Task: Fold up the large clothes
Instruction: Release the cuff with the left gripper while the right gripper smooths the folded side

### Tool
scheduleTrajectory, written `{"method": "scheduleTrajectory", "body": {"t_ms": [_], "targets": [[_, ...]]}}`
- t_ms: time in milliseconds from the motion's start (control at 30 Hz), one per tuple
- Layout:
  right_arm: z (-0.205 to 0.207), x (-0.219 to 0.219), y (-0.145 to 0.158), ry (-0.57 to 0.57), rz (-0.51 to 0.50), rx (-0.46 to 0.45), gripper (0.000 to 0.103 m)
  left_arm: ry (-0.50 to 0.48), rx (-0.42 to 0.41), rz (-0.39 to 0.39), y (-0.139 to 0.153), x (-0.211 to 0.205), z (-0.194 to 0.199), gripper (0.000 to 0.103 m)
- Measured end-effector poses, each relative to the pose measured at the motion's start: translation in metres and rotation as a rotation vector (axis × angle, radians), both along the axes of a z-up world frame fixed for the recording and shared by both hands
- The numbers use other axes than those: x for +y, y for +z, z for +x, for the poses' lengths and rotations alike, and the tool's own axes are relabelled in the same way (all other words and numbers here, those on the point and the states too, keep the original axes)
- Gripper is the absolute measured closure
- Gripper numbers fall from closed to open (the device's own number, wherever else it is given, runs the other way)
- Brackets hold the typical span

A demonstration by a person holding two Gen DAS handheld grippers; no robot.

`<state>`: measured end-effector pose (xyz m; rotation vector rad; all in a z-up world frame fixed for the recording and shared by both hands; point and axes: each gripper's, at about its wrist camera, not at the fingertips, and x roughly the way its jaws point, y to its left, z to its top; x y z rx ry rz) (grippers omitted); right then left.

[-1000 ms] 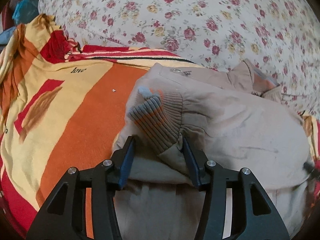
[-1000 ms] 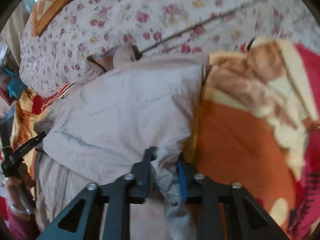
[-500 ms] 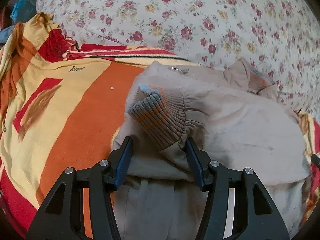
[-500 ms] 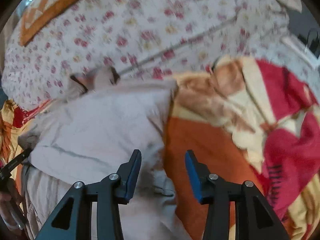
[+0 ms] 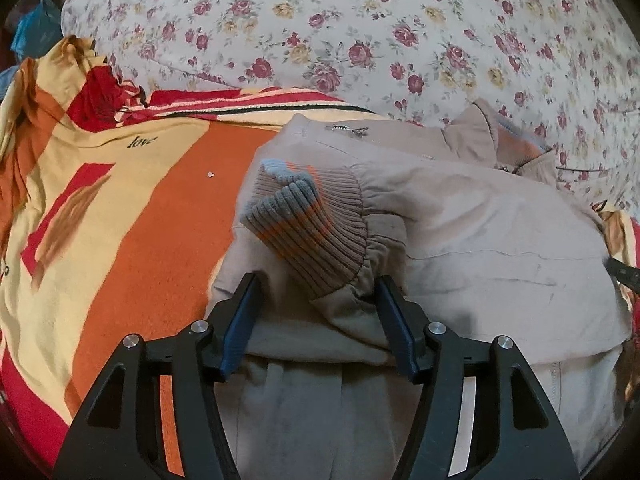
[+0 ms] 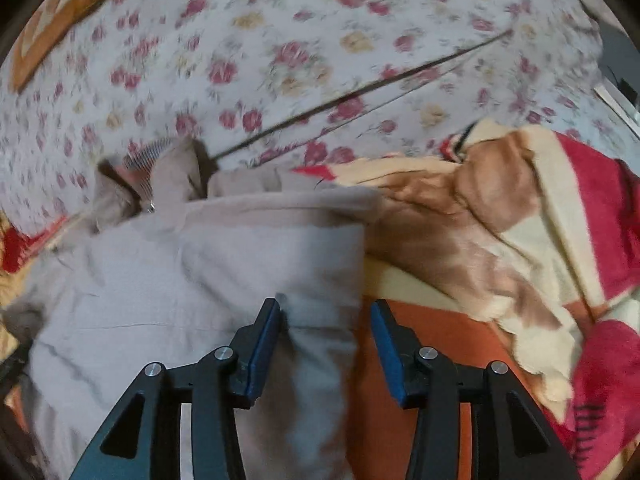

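One beige jacket (image 5: 480, 232) on the blanket (image 5: 160, 216), part-folded, collar at the far end against the floral quilt (image 5: 360, 20). One ribbed cuff (image 5: 308, 220) on top of the body at the near left, sleeve folded across.

Left gripper (image 5: 318, 316) spread wide, holding nothing, fingers either side of the cuff's gathered base, near or perhaps just touching the cloth. Right gripper (image 6: 324, 340) likewise wide and empty, over the jacket's right edge where beige meets orange blanket; view blurred, so contact with the cloth impossible to judge.

Likely step: both sides turned in, next the long fold toward the collar. To do it well: pinch the near hem at both corners, matched in height; catch every layer, not just the top; lift level, carry far, lay down without dragging the cuff out of place. Risk: cuff slipping off, sleeve unrolling.

Count: one jacket, one cuff in view, one blanket, one quilt, two grippers. An orange corner (image 6: 52, 32) at the far left, one.
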<state>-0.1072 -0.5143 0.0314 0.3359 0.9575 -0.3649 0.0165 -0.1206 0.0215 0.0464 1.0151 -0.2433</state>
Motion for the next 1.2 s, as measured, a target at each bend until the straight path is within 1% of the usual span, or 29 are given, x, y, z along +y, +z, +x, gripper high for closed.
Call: {"method": "scheduleTrajectory", "body": {"t_ms": [67,100,167,233,300,333,367,400,433,467,567,633,667,767,1033,1100,1200], "targets": [[-0.021,0.0,0.014,0.029,-0.011,-0.014,0.057,0.01,0.009,-0.027,0.003,0.005,0.0,0.043],[-0.031,0.002,0.019,0.046,-0.014,-0.02,0.054,0.014,0.01,-0.038,0.005,0.006,0.0,0.043],[-0.047,0.009,0.022,0.079,-0.016,-0.022,0.053,0.021,0.006,-0.059,0.01,0.01,-0.004,0.043],[-0.055,0.018,0.013,0.114,-0.039,0.018,0.053,0.026,0.002,-0.071,0.014,0.012,-0.01,0.043],[-0.06,0.023,-0.005,0.112,-0.121,0.091,0.053,0.031,0.006,-0.087,0.019,0.016,-0.019,0.043],[-0.062,0.022,-0.011,0.101,-0.138,0.104,0.053,0.027,0.013,-0.097,0.022,0.018,-0.024,0.043],[-0.066,0.019,-0.015,0.085,-0.135,0.102,0.053,0.02,0.021,-0.098,0.023,0.018,-0.029,0.043],[-0.07,0.014,-0.015,0.063,-0.102,0.086,0.053,0.013,0.029,-0.093,0.025,0.018,-0.034,0.043],[-0.073,0.01,-0.012,0.044,-0.063,0.067,0.053,0.004,0.032,-0.085,0.027,0.019,-0.041,0.043],[-0.076,0.009,-0.008,0.037,-0.047,0.052,0.053,-0.004,0.027,-0.082,0.028,0.02,-0.047,0.043],[-0.091,0.015,0.012,0.035,-0.051,0.007,0.053,-0.003,0.0,-0.059,0.03,0.025,-0.069,0.043],[-0.103,0.023,0.021,0.066,-0.018,-0.015,0.052,-0.002,-0.007,-0.046,0.028,0.028,-0.081,0.043],[-0.107,0.026,0.022,0.083,-0.009,-0.016,0.051,-0.005,-0.005,-0.046,0.028,0.029,-0.085,0.043],[-0.122,0.037,0.02,0.112,-0.021,0.007,0.044,-0.012,-0.005,-0.05,0.028,0.03,-0.096,0.043],[-0.147,0.044,0.007,0.109,-0.019,0.027,0.042,-0.028,-0.031,-0.038,0.033,0.035,-0.126,0.043],[-0.148,0.043,0.003,0.109,-0.015,0.038,0.042,-0.032,-0.024,-0.035,0.031,0.036,-0.131,0.043],[-0.151,0.042,0.001,0.097,-0.008,0.043,0.042,-0.045,0.006,-0.054,0.027,0.042,-0.142,0.043]]}}
